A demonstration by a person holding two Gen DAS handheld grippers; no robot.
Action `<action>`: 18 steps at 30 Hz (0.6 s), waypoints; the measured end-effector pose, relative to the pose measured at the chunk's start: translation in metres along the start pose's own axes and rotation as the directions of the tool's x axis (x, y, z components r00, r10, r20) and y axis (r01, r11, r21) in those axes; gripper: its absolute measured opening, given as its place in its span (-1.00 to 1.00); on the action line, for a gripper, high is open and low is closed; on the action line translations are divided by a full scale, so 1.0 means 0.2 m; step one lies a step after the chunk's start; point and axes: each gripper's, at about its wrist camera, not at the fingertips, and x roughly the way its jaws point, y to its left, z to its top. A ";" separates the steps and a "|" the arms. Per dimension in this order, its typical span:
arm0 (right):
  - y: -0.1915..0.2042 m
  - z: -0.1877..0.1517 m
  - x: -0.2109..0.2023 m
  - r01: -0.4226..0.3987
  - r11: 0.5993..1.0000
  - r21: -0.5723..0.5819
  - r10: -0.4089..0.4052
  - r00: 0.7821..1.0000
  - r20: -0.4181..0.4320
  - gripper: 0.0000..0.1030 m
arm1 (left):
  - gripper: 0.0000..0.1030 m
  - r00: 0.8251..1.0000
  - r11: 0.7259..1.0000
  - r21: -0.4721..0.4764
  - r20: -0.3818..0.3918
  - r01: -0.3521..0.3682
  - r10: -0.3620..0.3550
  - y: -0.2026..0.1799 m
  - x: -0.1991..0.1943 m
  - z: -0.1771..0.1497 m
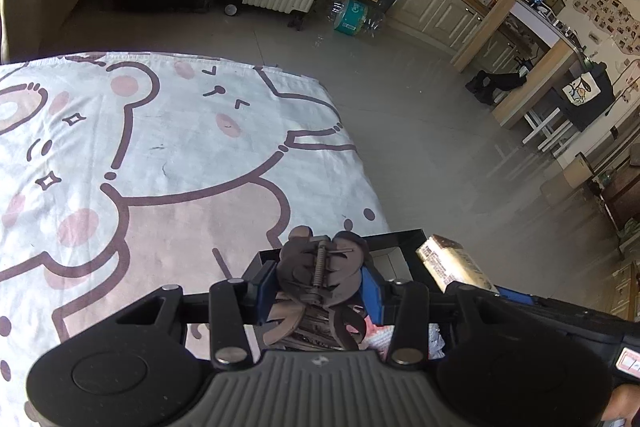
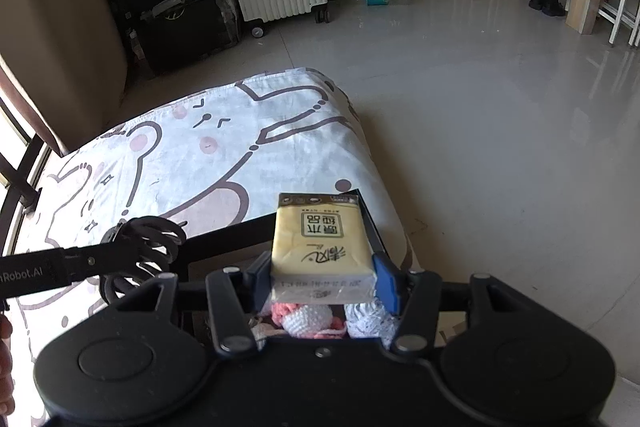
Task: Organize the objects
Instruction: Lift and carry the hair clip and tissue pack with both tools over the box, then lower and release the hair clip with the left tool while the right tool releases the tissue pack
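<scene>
Below both my grippers lies a bed sheet (image 2: pixel 224 163) printed with cartoon bears, and on its near corner, right under my fingers, sits a black bin (image 2: pixel 224 231) already holding crocheted pieces (image 2: pixel 308 321). In my right gripper (image 2: pixel 322 283) I pinch a tissue pack (image 2: pixel 316 243) by its near short end, one blue pad on each long side. I judge it light and soft, its film wrap a little slick, so a grip across the narrow width near the end suits it, though too hard a squeeze would crush it. Its long axis runs straight away from me along my fingers, far end over the bin's far rim, printed face up. My left gripper (image 1: pixel 320 285) is pressed onto a dark hair claw (image 1: pixel 320 275) across its middle at the spring. I judge the claw stiff, light and brittle at the teeth, so the hinge is the safe hold. Its spring axis points away from me, teeth curling outward on both sides, above the bin.
</scene>
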 end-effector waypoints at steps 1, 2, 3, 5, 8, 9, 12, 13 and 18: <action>0.00 0.00 0.02 0.001 1.000 -0.008 -0.001 1.000 -0.004 0.04 | -0.13 1.000 1.000 -0.014 -0.004 0.006 -0.006 0.00 0.02 0.00; 0.00 0.00 0.04 0.000 1.000 -0.019 0.000 1.000 -0.006 0.04 | -0.13 1.000 1.000 -0.026 -0.006 0.010 -0.010 0.00 0.03 -0.01; 0.00 0.00 0.06 0.000 0.999 -0.032 0.000 1.000 -0.007 0.04 | -0.13 1.000 0.999 -0.040 -0.008 0.014 -0.015 0.00 0.05 -0.01; 0.00 0.00 0.10 0.010 0.998 -0.060 -0.011 1.000 -0.013 0.04 | -0.13 1.000 0.998 -0.064 -0.006 0.024 -0.024 0.00 0.07 -0.01; 0.01 -0.01 0.14 0.006 0.996 -0.089 -0.008 1.000 -0.019 0.04 | -0.13 0.999 0.994 -0.097 0.004 0.044 -0.044 0.01 0.10 0.00; 0.01 -0.01 0.15 0.004 0.995 -0.101 -0.006 1.000 -0.021 0.04 | -0.13 0.999 0.993 -0.104 0.005 0.053 -0.053 0.01 0.11 0.00; 0.04 -0.02 0.19 0.018 0.988 -0.155 -0.022 0.999 -0.027 0.04 | -0.13 0.998 0.993 -0.102 -0.002 0.062 -0.062 0.01 0.14 0.00; 0.04 -0.02 0.21 0.024 0.985 -0.171 -0.030 0.999 -0.031 0.04 | -0.13 0.998 0.993 -0.103 -0.007 0.062 -0.063 0.01 0.15 0.00; 0.05 -0.03 0.27 0.038 0.975 -0.217 -0.047 0.998 -0.036 0.04 | -0.13 0.997 0.990 -0.126 -0.026 0.067 -0.071 0.02 0.20 -0.01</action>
